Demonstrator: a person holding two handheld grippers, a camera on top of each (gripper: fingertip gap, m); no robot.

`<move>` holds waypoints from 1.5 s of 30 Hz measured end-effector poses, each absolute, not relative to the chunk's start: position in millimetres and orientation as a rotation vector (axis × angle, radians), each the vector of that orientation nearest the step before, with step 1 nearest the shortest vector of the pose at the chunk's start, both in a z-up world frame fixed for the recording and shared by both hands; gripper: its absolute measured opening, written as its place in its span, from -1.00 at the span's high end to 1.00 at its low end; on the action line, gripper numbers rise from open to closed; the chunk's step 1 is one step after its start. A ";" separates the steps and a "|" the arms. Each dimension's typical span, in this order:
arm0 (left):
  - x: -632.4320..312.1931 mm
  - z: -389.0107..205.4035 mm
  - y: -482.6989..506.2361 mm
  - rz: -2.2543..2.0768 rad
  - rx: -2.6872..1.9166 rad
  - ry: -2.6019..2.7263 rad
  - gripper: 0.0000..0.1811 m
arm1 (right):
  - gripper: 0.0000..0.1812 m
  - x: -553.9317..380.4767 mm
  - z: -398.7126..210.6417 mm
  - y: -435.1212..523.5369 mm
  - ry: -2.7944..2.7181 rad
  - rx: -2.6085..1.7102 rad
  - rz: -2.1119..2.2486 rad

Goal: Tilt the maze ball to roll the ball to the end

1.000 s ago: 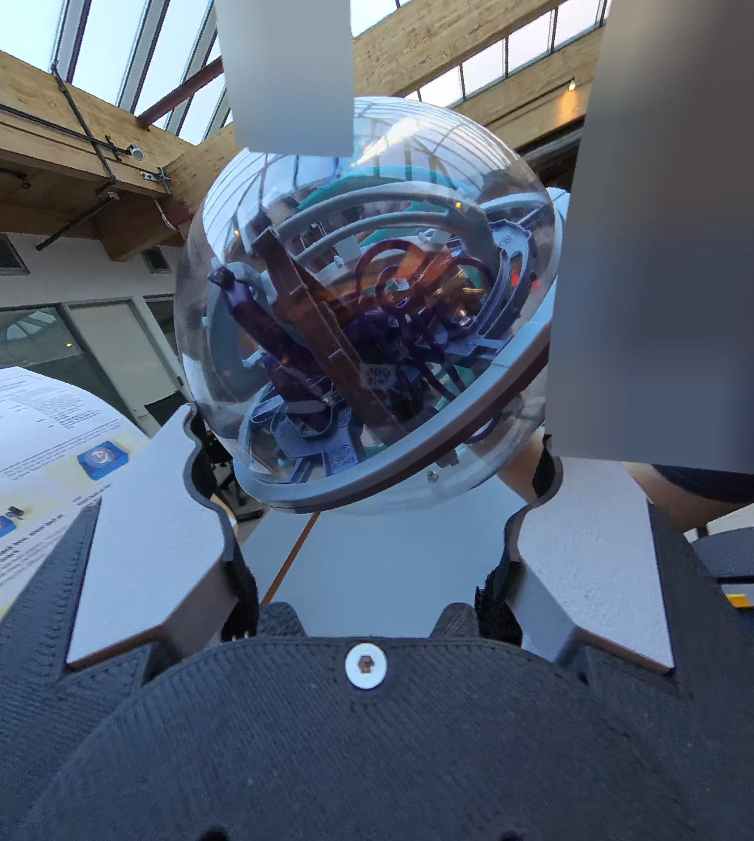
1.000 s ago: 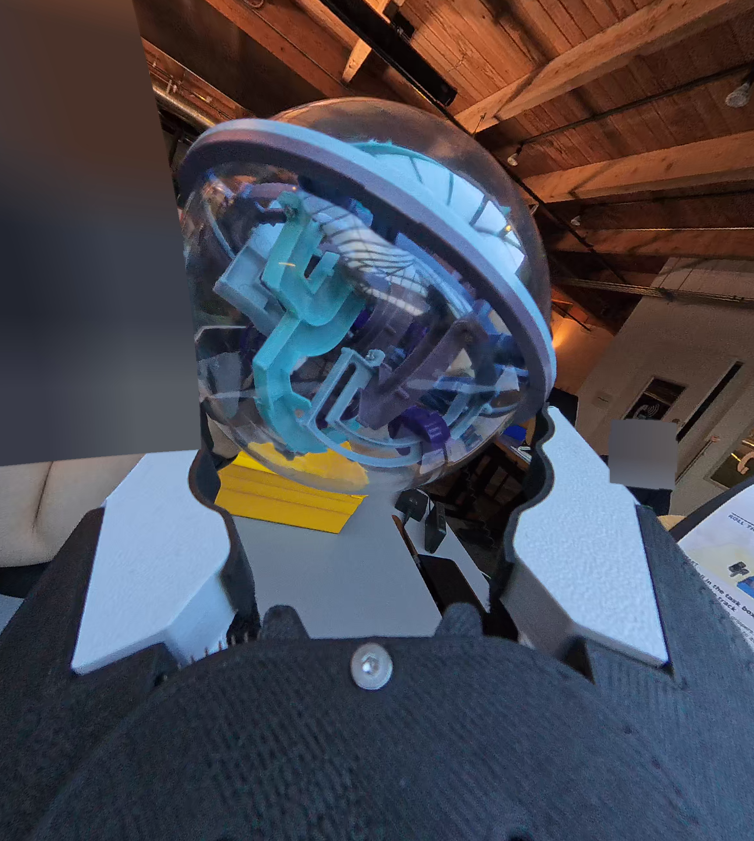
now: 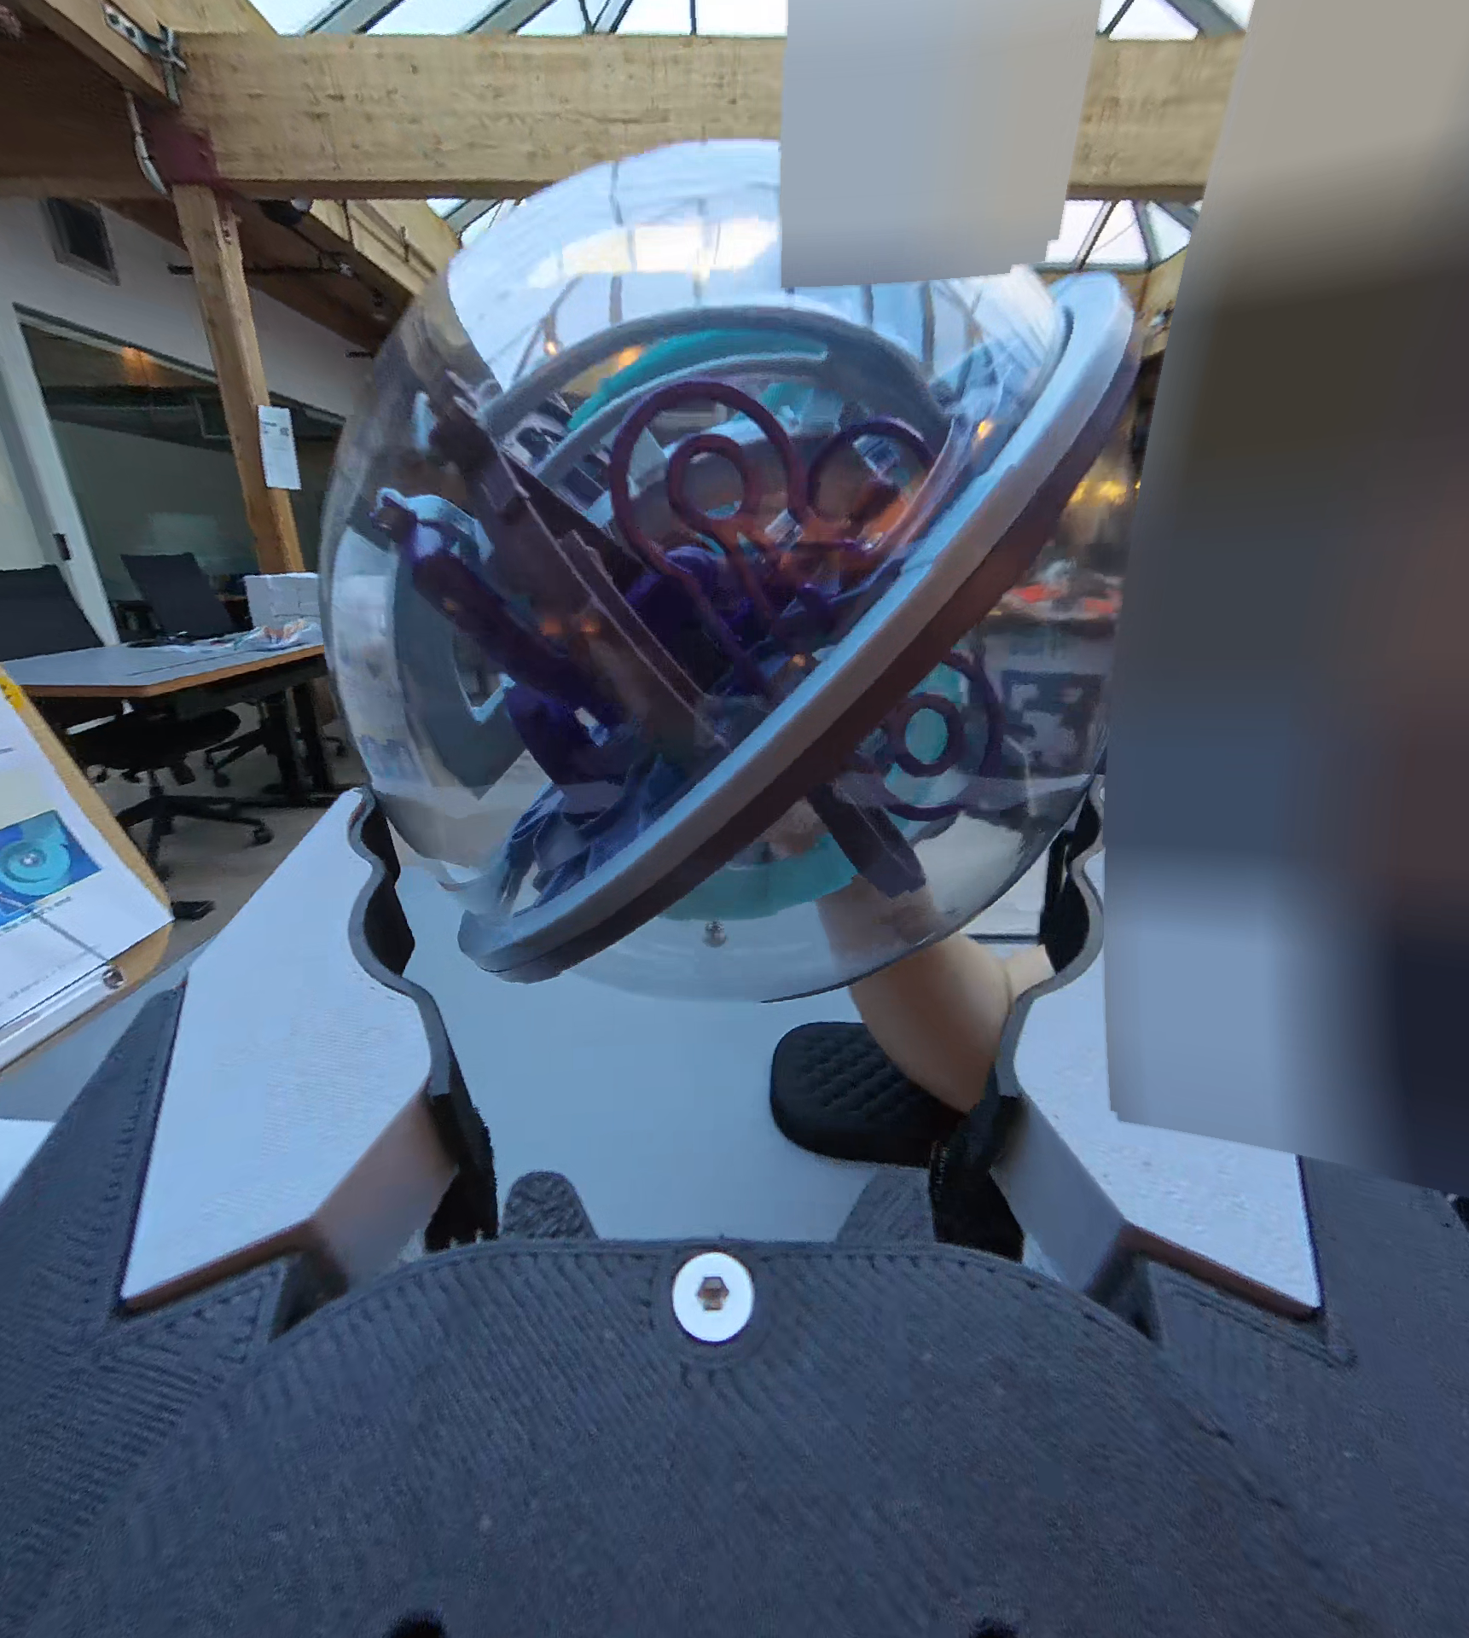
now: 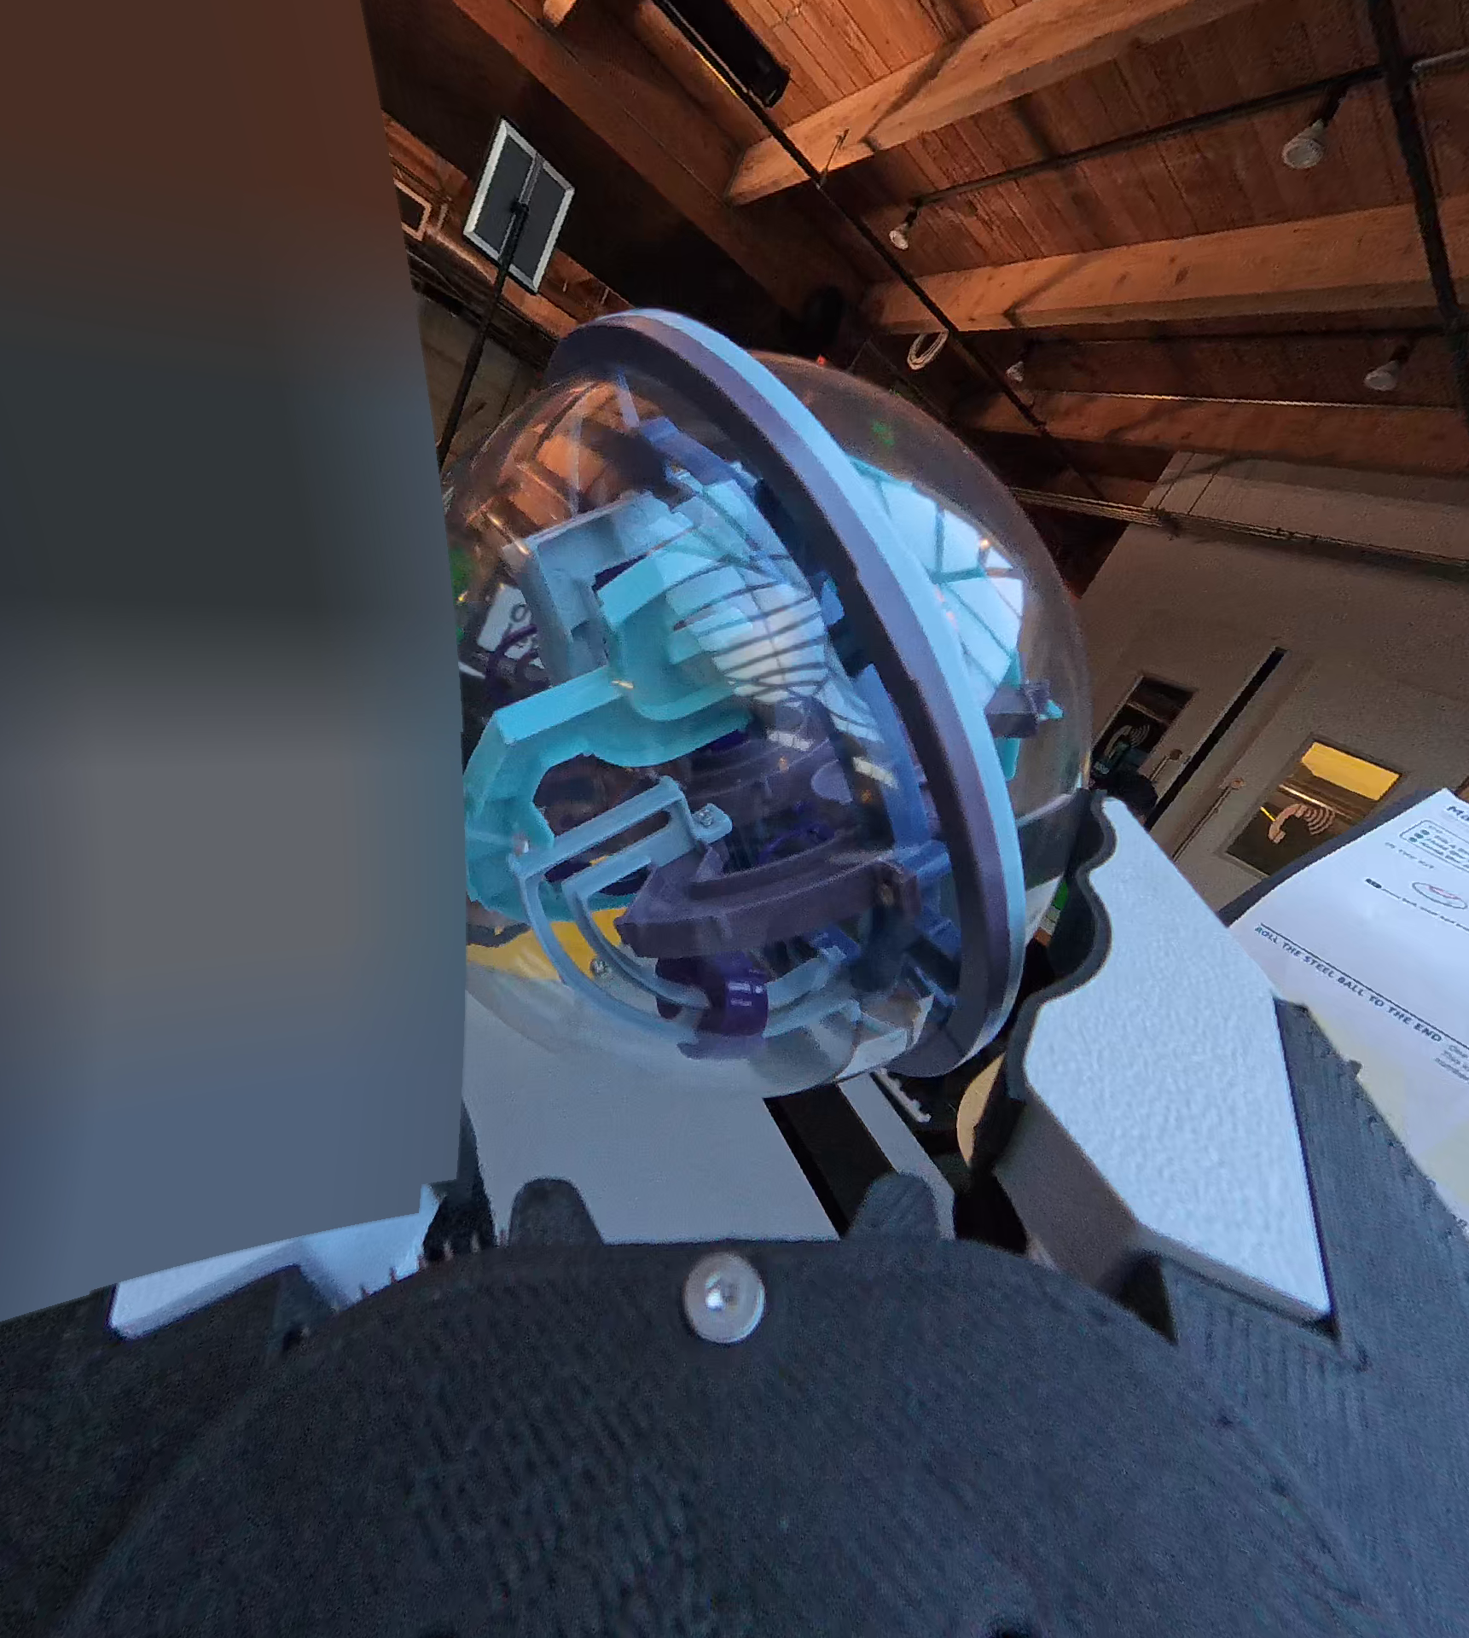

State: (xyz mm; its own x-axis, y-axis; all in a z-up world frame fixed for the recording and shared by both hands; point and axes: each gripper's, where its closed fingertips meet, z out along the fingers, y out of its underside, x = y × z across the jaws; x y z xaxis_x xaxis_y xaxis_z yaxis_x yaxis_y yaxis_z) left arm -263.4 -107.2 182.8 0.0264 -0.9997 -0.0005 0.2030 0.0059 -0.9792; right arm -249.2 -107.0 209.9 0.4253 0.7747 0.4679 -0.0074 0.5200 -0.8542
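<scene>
Claws: left gripper (image 3: 718, 895) and right gripper (image 4: 744, 966) are each clamped on the maze ball (image 3: 713, 567).
Maze ball: cradled between both finger pairs, raised above a table (image 3: 625, 1090).
Change: seam ring (image 4: 917, 674) has been swung steeper than a second ago.
Meaning: tilting is judged underway; the steel ball cannot be made out.
Beside: an instruction sheet (image 4: 1413, 922) stands right of the right claw.

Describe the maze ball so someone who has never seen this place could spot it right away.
Look between the white fingers of the left tongs, under the timber ceiling beams. The maze ball is the clear plastic sphere held up there, girdled by a tilted grey ring. Nothing else nearby is see-through and packed with purple, teal and grey tracks.
</scene>
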 end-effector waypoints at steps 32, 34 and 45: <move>-250.2 168.3 -105.0 -1.469 -1.051 1.065 -0.62 | -0.64 -247.3 219.7 -108.3 -0.932 -0.948 0.549; -248.2 165.8 -104.4 -1.538 -1.027 1.058 -0.62 | -0.64 -247.5 219.8 -107.4 -0.922 -0.952 0.530; -247.5 162.3 -96.5 -1.660 -0.950 0.991 -0.64 | -0.65 -250.6 213.3 -98.8 -0.929 -0.976 0.472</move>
